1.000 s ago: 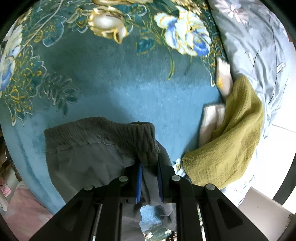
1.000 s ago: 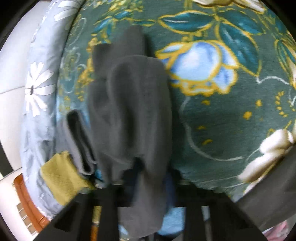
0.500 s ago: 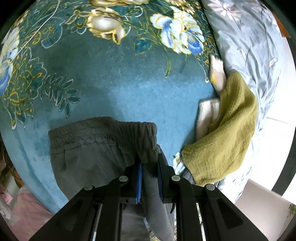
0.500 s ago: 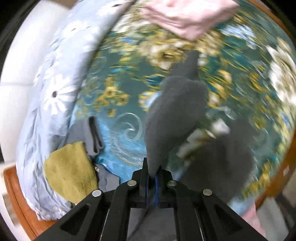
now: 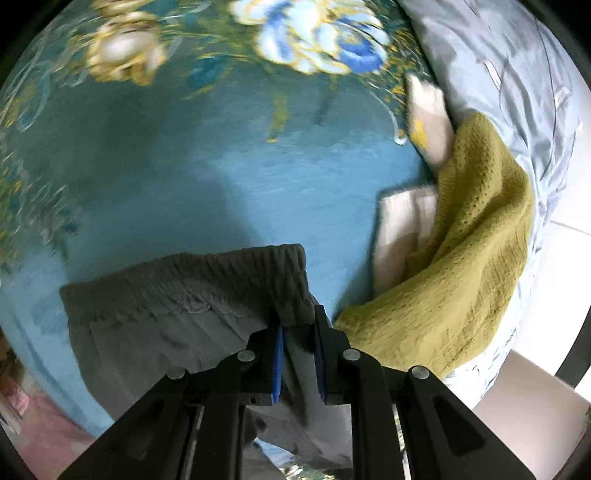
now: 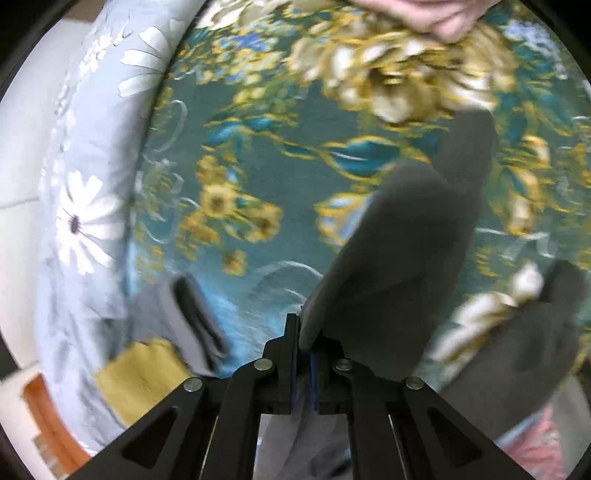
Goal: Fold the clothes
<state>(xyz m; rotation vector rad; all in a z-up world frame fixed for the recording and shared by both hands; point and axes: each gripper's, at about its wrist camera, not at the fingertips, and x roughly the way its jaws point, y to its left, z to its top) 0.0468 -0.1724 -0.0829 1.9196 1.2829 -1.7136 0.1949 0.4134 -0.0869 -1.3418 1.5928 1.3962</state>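
Observation:
Grey trousers lie on the teal floral blanket, elastic waistband toward the top. My left gripper is shut on the right end of the waistband. In the right wrist view, a trouser leg stretches away up and to the right over the blanket. My right gripper is shut on the near end of that leg and holds it off the blanket. The view is blurred by motion.
An olive knit garment lies over folded cream cloth at the blanket's right edge, beside a grey-blue floral duvet. The right wrist view shows that knit, a folded grey garment, the duvet and pink cloth.
The right gripper has swung with the trouser leg, pulling it out long across the blanket. The left gripper has kept its hold on the waistband and shifted slightly.

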